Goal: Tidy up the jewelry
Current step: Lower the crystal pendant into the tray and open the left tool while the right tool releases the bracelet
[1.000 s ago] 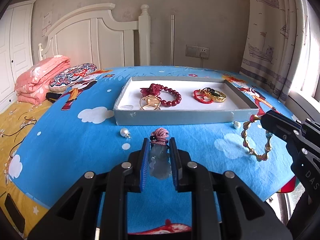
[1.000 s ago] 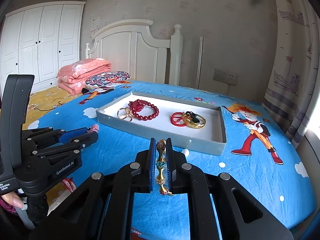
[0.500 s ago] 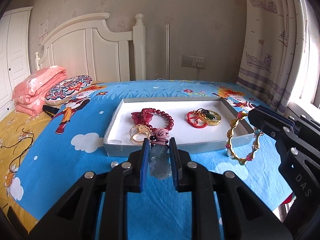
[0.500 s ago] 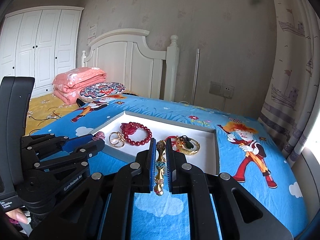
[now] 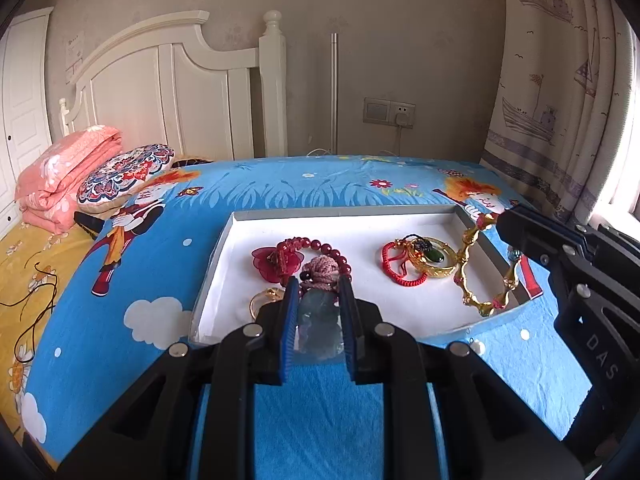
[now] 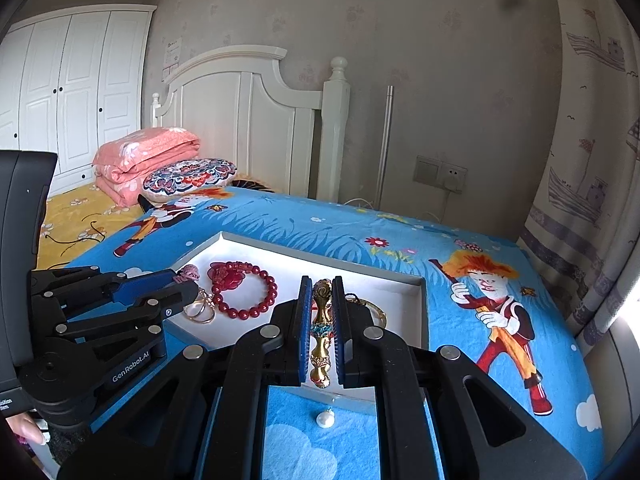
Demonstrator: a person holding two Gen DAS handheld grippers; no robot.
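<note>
Left wrist cam: the left gripper (image 5: 318, 320) is clamped on a pale green jade pendant (image 5: 319, 325) with a pink knotted cord, held over the near edge of the white tray (image 5: 420, 222). At 3 o'clock, the right gripper (image 5: 505, 227) grips a gold bangle (image 5: 484, 276) hanging above the tray's right end.

Right wrist cam: the bangle is pinched edge-on between its pads (image 6: 303, 328). A red bead bracelet (image 6: 248, 294) lies in the tray at 10 o'clock, and a loose pearl (image 6: 325, 419) sits on the blue sheet (image 6: 400, 232) at 6.

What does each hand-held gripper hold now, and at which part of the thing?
The left hand-held gripper clamps a pale green pendant by its stone body. The right hand-held gripper clamps a gold bangle on one stretch of its rim.
</note>
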